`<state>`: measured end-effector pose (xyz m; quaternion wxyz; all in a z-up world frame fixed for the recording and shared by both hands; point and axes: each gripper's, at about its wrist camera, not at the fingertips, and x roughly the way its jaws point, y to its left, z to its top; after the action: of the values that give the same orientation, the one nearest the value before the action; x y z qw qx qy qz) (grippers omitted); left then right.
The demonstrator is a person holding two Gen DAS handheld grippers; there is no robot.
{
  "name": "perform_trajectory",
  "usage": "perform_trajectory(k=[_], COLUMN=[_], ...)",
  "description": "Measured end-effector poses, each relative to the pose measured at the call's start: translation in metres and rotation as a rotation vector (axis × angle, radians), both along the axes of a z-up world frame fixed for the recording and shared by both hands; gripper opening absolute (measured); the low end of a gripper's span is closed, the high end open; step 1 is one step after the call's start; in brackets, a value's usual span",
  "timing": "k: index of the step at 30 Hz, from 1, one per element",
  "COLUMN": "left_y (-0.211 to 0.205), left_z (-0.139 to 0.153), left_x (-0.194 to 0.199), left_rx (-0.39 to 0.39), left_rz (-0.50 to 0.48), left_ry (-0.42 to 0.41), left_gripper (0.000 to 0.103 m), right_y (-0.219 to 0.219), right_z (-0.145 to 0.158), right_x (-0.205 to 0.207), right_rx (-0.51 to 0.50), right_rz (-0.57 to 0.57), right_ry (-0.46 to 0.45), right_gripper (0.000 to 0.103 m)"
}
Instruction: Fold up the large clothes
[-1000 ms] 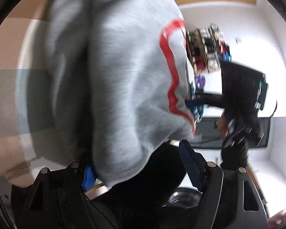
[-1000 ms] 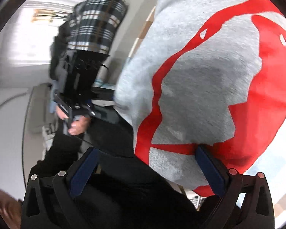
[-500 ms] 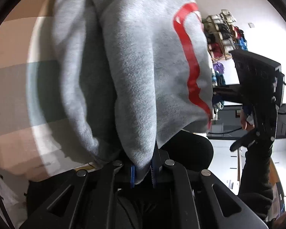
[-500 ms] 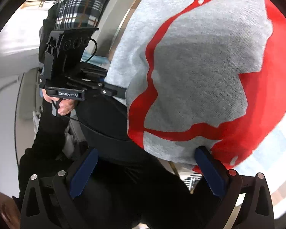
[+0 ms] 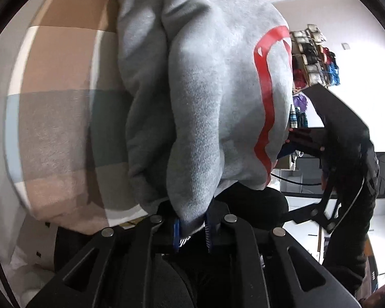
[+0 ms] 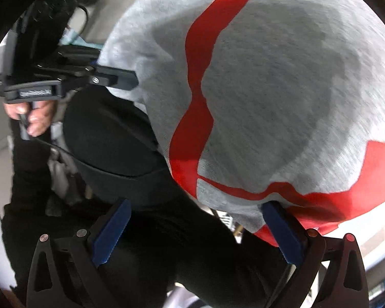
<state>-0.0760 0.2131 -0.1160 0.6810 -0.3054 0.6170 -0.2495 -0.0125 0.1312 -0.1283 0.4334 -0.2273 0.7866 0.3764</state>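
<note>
Tongs on my left (image 5: 191, 227) pinch a bunched edge of the grey sweatshirt (image 5: 205, 97), which hangs over the checked blanket (image 5: 51, 133); my right tongs (image 6: 200, 233) gape wide at its red-printed hem, gripping nothing. Pickup step, I judge: next, close right on that hem.

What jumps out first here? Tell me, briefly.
A grey sweatshirt with a red print fills both views. The left hand-held gripper is shut on its lower edge. The right hand-held gripper is open beneath the hem, one pad against the cloth.
</note>
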Motion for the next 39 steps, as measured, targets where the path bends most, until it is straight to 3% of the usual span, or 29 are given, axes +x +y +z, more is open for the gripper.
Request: perform_trajectory(k=[2, 4, 5, 6, 7, 8, 12, 15, 17, 20, 22, 23, 24, 33, 35, 39], left_y=[0.007, 0.01, 0.01, 0.01, 0.011, 0.012, 0.012, 0.016, 0.019, 0.019, 0.016, 0.011, 0.005, 0.019, 0.029, 0.036], left_z=[0.022, 0.048, 0.06, 0.068, 0.072, 0.078, 0.083, 0.066, 0.045, 0.026, 0.018, 0.019, 0.022, 0.076, 0.074, 0.044], left_x=[0.002, 0.006, 0.011, 0.019, 0.026, 0.038, 0.081, 0.119, 0.137, 0.157, 0.163, 0.167, 0.171, 0.176, 0.176, 0.179], left_rx=[0.001, 0.02, 0.012, -0.008, -0.014, -0.009, -0.026, 0.152, 0.113, 0.068, 0.025, 0.027, 0.035, 0.124, 0.134, 0.254], left_rz=[0.041, 0.061, 0.067, 0.08, 0.101, 0.133, 0.18, 0.227, 0.24, 0.269, 0.243, 0.213, 0.18, 0.159, 0.165, 0.187], left_ry=[-0.06, -0.146, -0.171, -0.182, -0.188, -0.204, -0.186, -0.161, -0.094, -0.062, -0.033, -0.037, -0.047, -0.164, -0.152, -0.096], left_gripper=[0.012, 0.024, 0.048, 0.079, 0.086, 0.086, 0.086, 0.086, 0.086, 0.085, 0.055, 0.017, 0.011, 0.009, 0.009, 0.009], right_y=[0.001, -0.001, -0.009, -0.011, -0.011, -0.014, -0.021, -0.028, -0.031, -0.041, -0.046, -0.047, -0.048, -0.06, -0.057, -0.048], right_z=[0.0, 0.0, 0.003, 0.004, 0.003, 0.004, 0.008, 0.012, 0.013, 0.018, 0.02, 0.022, 0.023, 0.016, 0.015, 0.014], right_x=[-0.003, -0.004, 0.003, 0.003, 0.005, 0.007, 0.013, 0.018, 0.02, 0.028, 0.031, 0.032, 0.033, 0.07, 0.075, 0.073], right_rx=[-0.02, -0.018, -0.013, -0.005, 0.002, 0.016, 0.08, 0.12, 0.144, 0.181, 0.207, 0.218, 0.227, 0.349, 0.345, 0.324], right_rz=[0.019, 0.014, 0.01, 0.004, -0.002, -0.014, -0.043, -0.063, -0.077, -0.08, -0.084, -0.085, -0.088, -0.216, -0.22, -0.193], right_ry=[-0.017, -0.019, -0.016, -0.012, -0.009, -0.004, 0.003, 0.008, 0.014, 0.015, 0.014, 0.013, 0.014, 0.18, 0.201, 0.186], right_gripper=[0.103, 0.103, 0.103, 0.103, 0.103, 0.103, 0.103, 0.103, 0.103, 0.103, 0.103, 0.103, 0.103, 0.103, 0.103, 0.103])
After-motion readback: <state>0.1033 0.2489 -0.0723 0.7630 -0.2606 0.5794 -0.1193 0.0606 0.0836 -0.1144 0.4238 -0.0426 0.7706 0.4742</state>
